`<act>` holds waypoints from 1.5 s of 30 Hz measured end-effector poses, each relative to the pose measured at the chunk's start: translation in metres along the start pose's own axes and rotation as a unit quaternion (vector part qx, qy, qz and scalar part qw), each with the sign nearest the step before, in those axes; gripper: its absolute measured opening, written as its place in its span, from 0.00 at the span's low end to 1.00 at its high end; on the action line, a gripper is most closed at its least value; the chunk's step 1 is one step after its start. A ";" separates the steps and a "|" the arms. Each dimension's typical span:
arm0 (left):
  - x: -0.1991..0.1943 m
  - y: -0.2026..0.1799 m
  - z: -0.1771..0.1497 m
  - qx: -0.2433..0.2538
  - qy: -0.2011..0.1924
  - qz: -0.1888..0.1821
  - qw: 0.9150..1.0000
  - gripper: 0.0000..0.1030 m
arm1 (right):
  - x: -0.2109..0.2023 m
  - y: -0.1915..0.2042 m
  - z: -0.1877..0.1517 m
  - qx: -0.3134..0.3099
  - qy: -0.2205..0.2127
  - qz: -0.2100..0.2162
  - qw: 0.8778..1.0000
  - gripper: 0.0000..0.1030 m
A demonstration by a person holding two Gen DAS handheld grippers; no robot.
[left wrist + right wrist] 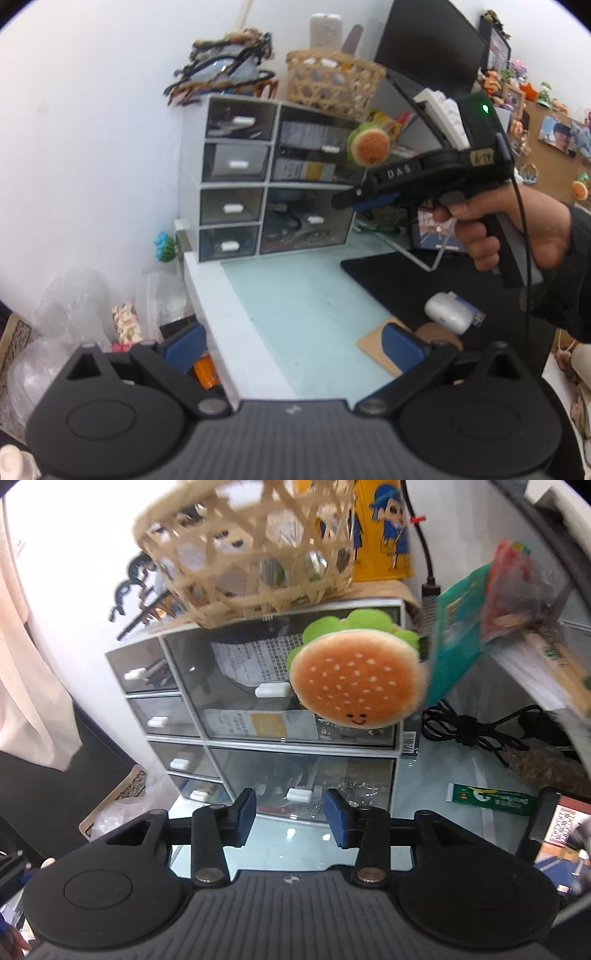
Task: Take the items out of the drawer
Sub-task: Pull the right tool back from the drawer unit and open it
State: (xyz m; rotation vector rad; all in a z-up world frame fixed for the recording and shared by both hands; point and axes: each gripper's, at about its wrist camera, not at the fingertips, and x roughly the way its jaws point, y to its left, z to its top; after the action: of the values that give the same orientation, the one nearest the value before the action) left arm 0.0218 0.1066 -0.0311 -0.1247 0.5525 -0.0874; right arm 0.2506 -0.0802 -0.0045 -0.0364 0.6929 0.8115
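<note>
Hovering near the front of the drawer unit point(266, 716), the right gripper point(290, 814) has its fingers point(244, 816) spread with nothing between them, lined up on the white handle point(299, 794) of the bottom right drawer point(306, 786). The left gripper point(291, 350) hangs back over the desk's point(295, 295) left edge, fingers point(400, 347) also spread and empty. As far as I can tell, all 6 drawers are shut and nothing has come out, so the task looks barely begun: the drawer is yet to be pulled and its items lifted. That drawer sits at the unit's lower right, resting at the desk's back left corner; its long axis runs left to right, its face and handle pointing toward the desk's front edge. A burger plush point(356, 679) hangs before the upper right drawer, and a basket point(251, 550) sits on top.
</note>
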 end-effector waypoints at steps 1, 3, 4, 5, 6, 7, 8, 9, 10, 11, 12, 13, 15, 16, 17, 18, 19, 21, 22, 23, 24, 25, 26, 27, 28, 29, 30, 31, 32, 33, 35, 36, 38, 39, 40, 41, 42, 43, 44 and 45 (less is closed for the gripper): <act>-0.001 -0.003 0.002 0.001 -0.001 0.001 1.000 1.00 | -0.006 -0.001 -0.001 0.001 -0.001 0.001 1.000 0.45; -0.004 -0.009 0.004 0.003 -0.002 0.001 1.000 1.00 | -0.016 -0.003 -0.004 0.002 -0.001 0.002 1.000 0.46; -0.005 -0.012 0.005 0.005 -0.003 0.001 1.000 1.00 | -0.012 0.000 -0.001 0.002 0.000 0.003 1.000 0.46; -0.007 -0.014 0.006 0.008 -0.003 0.000 1.000 1.00 | -0.014 0.001 -0.001 0.002 0.000 0.004 1.000 0.47; -0.008 -0.017 0.008 0.010 -0.004 0.000 1.000 1.00 | -0.018 0.001 -0.002 0.001 0.000 0.004 1.000 0.48; -0.010 -0.019 0.009 0.011 -0.005 0.001 1.000 1.00 | -0.024 0.002 -0.003 0.002 -0.001 0.006 1.000 0.51; -0.011 -0.021 0.011 0.011 -0.006 0.002 1.000 1.00 | -0.028 0.002 -0.005 0.001 -0.001 0.008 1.000 0.52; -0.013 -0.023 0.012 0.011 -0.007 0.002 1.000 1.00 | -0.032 0.002 -0.006 0.000 -0.001 0.010 1.000 0.53; -0.014 -0.026 0.014 0.011 -0.009 0.003 1.000 1.00 | -0.037 0.003 -0.008 -0.001 -0.003 0.012 1.000 0.56; -0.016 -0.028 0.015 0.011 -0.010 0.002 1.000 1.00 | -0.043 0.003 -0.010 -0.001 -0.005 0.014 1.000 0.58; -0.017 -0.031 0.017 0.010 -0.008 0.005 1.000 1.00 | -0.048 0.003 -0.012 -0.001 -0.007 0.016 1.000 0.59; -0.018 -0.033 0.018 0.009 -0.006 0.008 1.000 1.00 | -0.054 0.002 -0.013 0.000 -0.009 0.018 1.000 0.60; -0.019 -0.036 0.021 0.006 -0.005 0.016 1.000 1.00 | -0.064 0.001 -0.015 0.003 -0.013 0.020 1.000 0.61; -0.020 -0.039 0.022 0.004 -0.005 0.017 1.000 1.00 | -0.069 0.002 -0.016 0.004 -0.016 0.022 1.000 0.63; -0.021 -0.041 0.023 0.004 -0.005 0.017 1.000 1.00 | -0.074 0.001 -0.017 0.005 -0.018 0.024 1.000 0.65; -0.022 -0.043 0.024 0.004 -0.006 0.018 1.000 1.00 | -0.078 0.001 -0.018 0.006 -0.020 0.026 0.999 0.67; -0.022 -0.046 0.025 0.005 -0.007 0.018 1.000 1.00 | -0.082 0.001 -0.018 0.006 -0.021 0.029 0.999 0.71; -0.023 -0.050 0.026 0.005 -0.007 0.019 1.000 1.00 | -0.090 0.001 -0.021 0.006 -0.022 0.035 0.999 0.75; -0.023 -0.052 0.026 0.005 -0.006 0.020 1.000 1.00 | -0.095 0.000 -0.023 0.005 -0.023 0.037 0.999 0.77; -0.023 -0.055 0.027 0.004 -0.006 0.020 1.000 1.00 | -0.099 0.000 -0.024 0.004 -0.024 0.039 0.999 0.78; -0.024 -0.057 0.027 0.004 -0.005 0.021 1.000 1.00 | -0.103 0.000 -0.025 0.003 -0.024 0.041 0.999 0.78; -0.024 -0.059 0.028 0.005 -0.006 0.021 1.000 1.00 | -0.106 0.000 -0.026 0.002 -0.025 0.042 0.999 0.79; -0.025 -0.062 0.029 0.005 -0.007 0.020 1.000 1.00 | -0.110 0.000 -0.027 0.003 -0.026 0.045 0.999 0.80; -0.026 -0.064 0.030 0.006 -0.008 0.020 1.000 1.00 | -0.114 0.000 -0.028 0.003 -0.028 0.048 0.998 0.81; -0.026 -0.067 0.031 0.007 -0.009 0.021 1.000 1.00 | -0.118 0.000 -0.029 0.004 -0.030 0.051 0.998 0.83; -0.027 -0.069 0.033 0.008 -0.011 0.021 1.000 1.00 | -0.121 -0.001 -0.030 0.004 -0.031 0.054 0.998 0.85; -0.028 -0.071 0.034 0.008 -0.012 0.022 1.000 1.00 | -0.125 -0.001 -0.031 0.005 -0.034 0.057 0.998 0.86; -0.028 -0.073 0.035 0.008 -0.013 0.023 1.000 1.00 | -0.129 -0.001 -0.033 0.007 -0.036 0.060 0.998 0.89; -0.029 -0.075 0.036 0.007 -0.014 0.024 1.000 1.00 | -0.133 -0.002 -0.034 0.008 -0.038 0.063 0.997 0.89; -0.029 -0.077 0.037 0.008 -0.015 0.025 1.000 1.00 | -0.137 -0.003 -0.035 0.009 -0.042 0.064 0.997 0.89; -0.029 -0.082 0.039 0.011 -0.019 0.032 0.999 1.00 | -0.145 -0.004 -0.039 0.008 -0.051 0.063 0.997 0.91; -0.029 -0.084 0.041 0.007 -0.023 0.036 0.999 1.00 | -0.150 -0.004 -0.041 0.007 -0.057 0.062 0.996 0.93; -0.029 -0.087 0.042 -0.006 -0.033 0.027 0.999 1.00 | -0.159 -0.006 -0.045 0.009 -0.066 0.063 0.996 0.97; -0.029 -0.088 0.042 -0.012 -0.038 0.019 0.999 1.00 | -0.163 -0.007 -0.047 0.010 -0.070 0.064 0.995 0.97; -0.028 -0.090 0.042 -0.015 -0.040 0.015 0.999 1.00 | -0.167 -0.007 -0.049 0.010 -0.073 0.064 0.995 0.97; -0.027 -0.092 0.043 -0.017 -0.042 0.017 0.999 1.00 | -0.171 -0.007 -0.051 0.009 -0.077 0.064 0.995 0.98; -0.026 -0.094 0.043 -0.018 -0.043 0.021 0.999 1.00 | -0.175 -0.007 -0.054 0.006 -0.081 0.063 0.995 0.98; -0.025 -0.096 0.044 -0.016 -0.043 0.024 0.999 1.00 | -0.179 -0.006 -0.056 0.001 -0.085 0.060 0.995 1.00; -0.024 -0.098 0.044 -0.015 -0.043 0.025 0.999 1.00 | -0.182 -0.006 -0.058 0.000 -0.089 0.058 0.994 1.00; -0.024 -0.100 0.045 -0.014 -0.042 0.025 0.999 1.00 | -0.186 -0.005 -0.060 -0.001 -0.093 0.056 0.994 1.00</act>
State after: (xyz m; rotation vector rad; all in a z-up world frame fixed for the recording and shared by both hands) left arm 0.0201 0.0144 0.0332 -0.1421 0.4721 -0.0255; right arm 0.1308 -0.2226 0.0553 0.0766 0.5212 0.9107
